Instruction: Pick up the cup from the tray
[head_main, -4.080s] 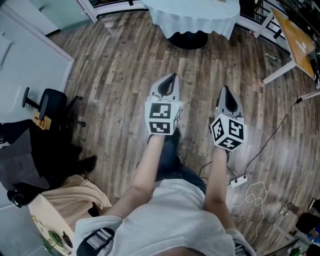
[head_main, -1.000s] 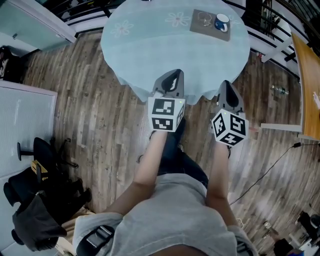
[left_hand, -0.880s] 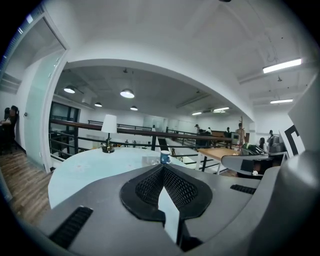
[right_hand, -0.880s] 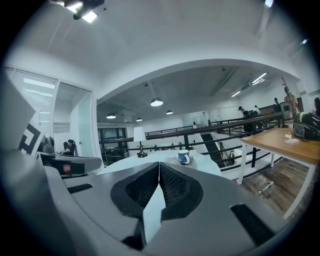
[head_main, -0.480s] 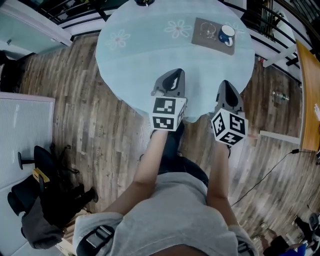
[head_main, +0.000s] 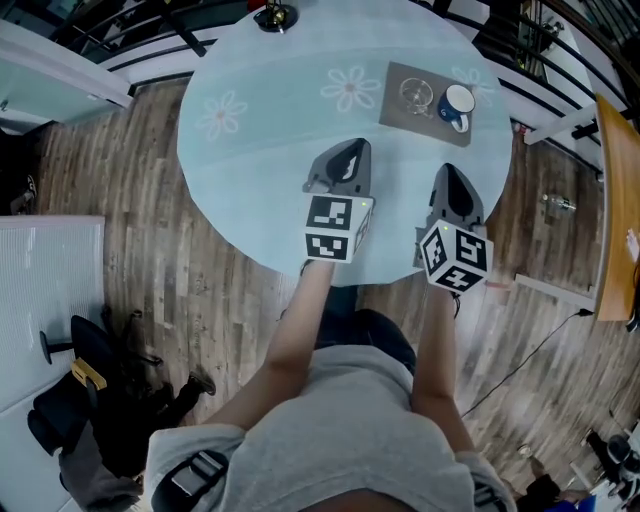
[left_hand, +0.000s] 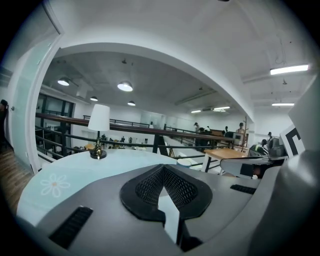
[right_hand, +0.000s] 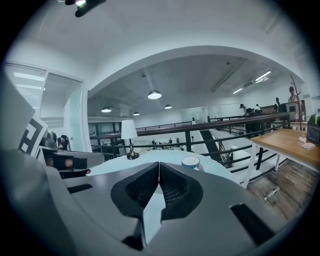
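Observation:
A blue cup (head_main: 458, 105) with a white inside stands on the right part of a grey tray (head_main: 400, 75), next to a clear glass (head_main: 413, 95). The tray lies at the far right of a round table (head_main: 270, 130) under a pale blue cloth. My left gripper (head_main: 351, 147) hovers over the table's near middle, shut and empty. To its right, my right gripper (head_main: 447, 172) is shut and empty too, short of the tray. The cup (right_hand: 190, 161) shows just beyond the right gripper (right_hand: 159, 164). Past the left gripper (left_hand: 162, 167), the cup's rim (left_hand: 184, 162) peeks out.
A small lamp (head_main: 275, 15) stands at the table's far edge. A wooden desk (head_main: 612, 190) is at the right, black railings (head_main: 520, 40) behind the table, and a white cabinet (head_main: 50, 290) and a black chair (head_main: 90, 400) at the left on the wood floor.
The table has come nearer and now lies under both grippers; tray and cup sit closer ahead. Both grippers stay shut and level.

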